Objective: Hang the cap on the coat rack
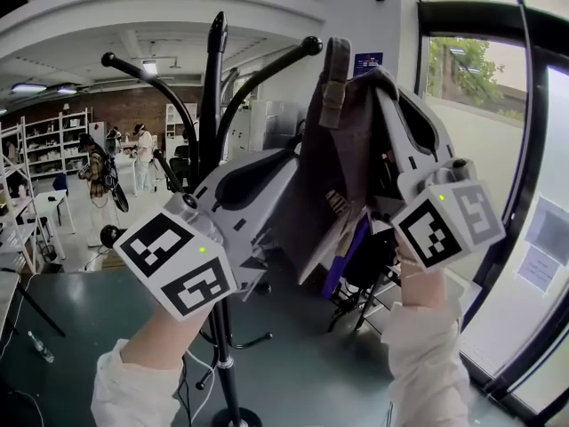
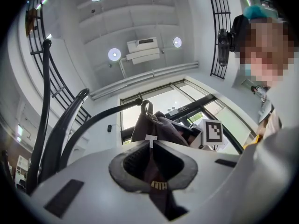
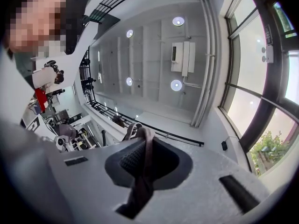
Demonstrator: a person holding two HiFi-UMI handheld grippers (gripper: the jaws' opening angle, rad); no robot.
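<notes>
A brown-grey cap (image 1: 342,176) hangs in the air between my two grippers, its buckled back strap (image 1: 336,78) uppermost. My left gripper (image 1: 289,163) is shut on the cap's lower left part, and its own view shows the fabric pinched between the pads (image 2: 152,146). My right gripper (image 1: 391,105) is shut on the cap's right side, with a fold of fabric (image 3: 142,181) running between its jaws (image 3: 145,153). The black coat rack (image 1: 210,105) stands just left of the cap. The knob of one curved arm (image 1: 311,45) lies right beside the strap, and whether they touch I cannot tell.
Other rack arms (image 1: 147,74) curve out to the left. A dark glass wall frame (image 1: 524,194) stands close on the right. Bags and chair legs (image 1: 364,269) sit behind the rack's base. People (image 1: 93,172) and shelves (image 1: 44,145) are far off at the left.
</notes>
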